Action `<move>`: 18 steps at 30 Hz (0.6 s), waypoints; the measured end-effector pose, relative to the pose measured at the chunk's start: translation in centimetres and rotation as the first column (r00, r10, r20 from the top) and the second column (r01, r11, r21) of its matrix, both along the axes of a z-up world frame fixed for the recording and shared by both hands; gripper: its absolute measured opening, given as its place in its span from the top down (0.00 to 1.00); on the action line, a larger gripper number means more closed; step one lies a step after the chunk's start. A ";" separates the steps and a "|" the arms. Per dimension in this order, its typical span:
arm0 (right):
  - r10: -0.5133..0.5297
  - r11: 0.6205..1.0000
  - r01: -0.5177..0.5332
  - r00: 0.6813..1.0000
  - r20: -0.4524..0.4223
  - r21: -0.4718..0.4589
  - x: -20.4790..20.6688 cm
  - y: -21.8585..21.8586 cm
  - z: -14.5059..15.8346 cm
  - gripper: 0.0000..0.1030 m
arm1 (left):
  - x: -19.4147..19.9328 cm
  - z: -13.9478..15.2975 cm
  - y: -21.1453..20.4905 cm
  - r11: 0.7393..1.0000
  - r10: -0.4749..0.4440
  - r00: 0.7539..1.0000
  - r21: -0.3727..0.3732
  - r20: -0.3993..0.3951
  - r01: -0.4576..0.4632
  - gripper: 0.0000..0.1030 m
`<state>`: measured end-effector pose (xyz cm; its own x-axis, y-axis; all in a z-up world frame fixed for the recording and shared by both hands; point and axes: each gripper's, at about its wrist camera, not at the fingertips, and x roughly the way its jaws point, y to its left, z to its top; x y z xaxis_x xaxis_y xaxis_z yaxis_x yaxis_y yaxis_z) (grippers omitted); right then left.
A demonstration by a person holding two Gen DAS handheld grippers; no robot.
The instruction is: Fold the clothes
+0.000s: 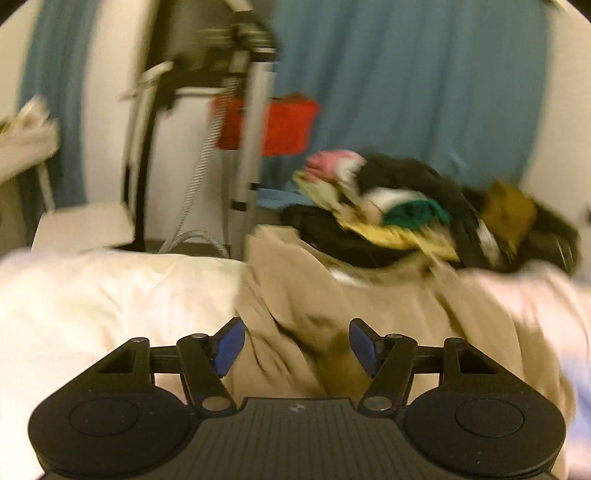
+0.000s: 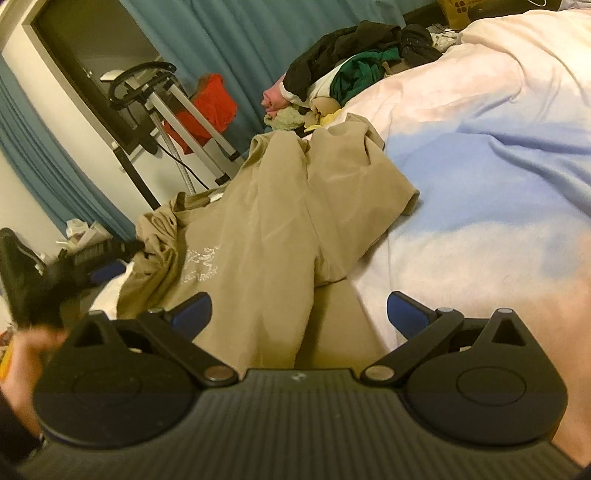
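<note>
On the pale bedcover (image 2: pixel 480 184), spread crumpled toward its left edge: one tan T-shirt (image 2: pixel 266 221), pale printed lettering near its left side, not lying flat or squared — ridges run along the body and one sleeve juts right of the lettering. Handling, by judgement: light, limp, non-slip cotton; it will sag and bunch wherever lifted, so hold it by hem corners or shoulder seams, two points at once, not mid-panel. Left of the shirt: left gripper (image 1: pixel 297 345), blue pads parted wide, nothing between them, seen blurred in the right wrist view. At the shirt's near hem: right gripper (image 2: pixel 299 314), jaws wide, empty, fabric lying between the fingers but not pinched. Beyond the shirt: a heap of mixed clothes (image 2: pixel 354 70) — black, green, yellow, pink — touching its far edge; this crowds the space for laying out. Left of the shirt, off the bed: a metal stand (image 2: pixel 173 110), a red bag (image 2: pixel 210 107), teal curtains (image 2: pixel 229 33). Whether a fold is started or undone cannot be told.
</note>
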<state>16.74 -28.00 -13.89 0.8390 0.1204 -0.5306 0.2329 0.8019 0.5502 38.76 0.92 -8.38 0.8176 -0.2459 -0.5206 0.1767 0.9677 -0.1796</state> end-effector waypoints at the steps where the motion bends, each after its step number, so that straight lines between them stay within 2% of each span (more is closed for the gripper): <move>1: 0.001 1.000 -0.001 1.000 -0.004 -0.004 0.1 0.1 -0.1 0.00 | 1.5 -0.1 0.6 0.998 0.033 0.999 -0.055 -0.009 -0.033 0.38; 2: 0.003 1.000 -0.003 1.000 -0.007 -0.007 0.2 0.1 -0.3 0.00 | 2.8 -0.3 1.0 0.993 0.050 0.998 -0.102 -0.027 -0.053 0.39; 4: 0.006 1.000 -0.006 1.000 -0.012 -0.012 0.4 0.2 -0.5 0.00 | 5.0 -0.7 1.6 0.979 0.090 0.993 -0.176 -0.073 -0.101 0.56; 5: 0.008 1.000 -0.008 1.000 -0.014 -0.015 0.5 0.3 -0.6 0.00 | 5.9 -0.8 1.7 0.975 0.100 0.990 -0.188 -0.095 -0.117 0.70; 6: 0.009 1.000 -0.009 1.000 -0.015 -0.017 0.6 0.3 -0.7 0.00 | 6.7 -1.0 1.8 0.971 0.110 0.987 -0.200 -0.116 -0.132 0.90; 9: 0.009 1.000 -0.010 1.000 -0.019 -0.023 0.8 0.4 -0.9 0.00 | 8.0 -0.3 3.3 0.962 0.117 0.985 -0.231 -0.124 -0.143 0.94; 11: 0.007 1.000 -0.008 1.000 -0.022 -0.028 0.9 0.4 -1.0 0.00 | 8.2 0.9 5.1 0.962 0.142 0.984 -0.220 -0.107 -0.163 0.95; 13: 0.007 0.999 -0.008 1.000 -0.022 -0.040 0.9 0.6 -0.9 0.00 | 8.7 2.4 7.3 0.959 0.195 0.973 -0.184 -0.122 -0.215 0.96; 15: 0.006 0.999 -0.007 1.000 -0.022 -0.053 1.0 0.7 -0.9 0.00 | 9.2 4.3 9.7 0.956 0.253 0.960 -0.123 -0.122 -0.267 0.98; 18: 0.005 0.997 -0.007 1.000 -0.022 -0.072 1.0 1.0 -0.9 0.00 | 10.1 6.6 13.0 0.934 0.357 0.931 0.029 -0.077 -0.356 0.97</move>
<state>17.76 -27.03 -14.76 0.8268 0.0864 -0.5558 0.2390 0.8406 0.4860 48.81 13.87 -1.78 0.8060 0.0622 -0.5886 -0.1948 0.9669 -0.1647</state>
